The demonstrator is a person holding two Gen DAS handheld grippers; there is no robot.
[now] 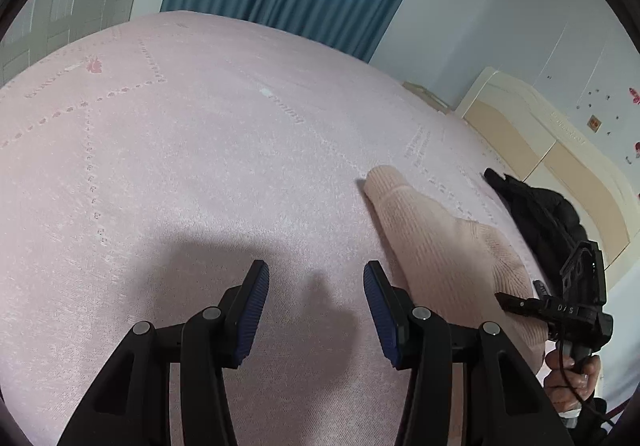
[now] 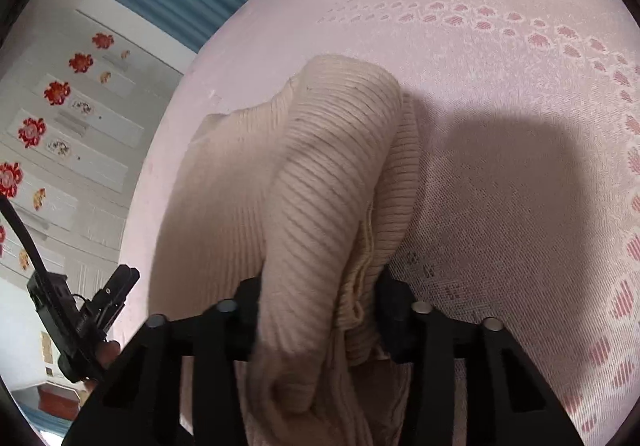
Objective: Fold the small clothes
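Right gripper [image 2: 316, 310] clamped on bunched cream ribbed knit garment [image 2: 320, 173], which lies ahead on pink woven bedspread [image 2: 500, 205]. Left gripper [image 1: 316, 310] half open, empty, garment just right of it. Bedspread lettering ahead partly readable: "…rning".

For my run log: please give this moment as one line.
left gripper: open, empty, over bed | right gripper: shut on sweater | fold: not done

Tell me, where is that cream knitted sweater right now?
The cream sweater lies on the pink bedspread, bunched between the right gripper jaws; in the left wrist view it is at the right.
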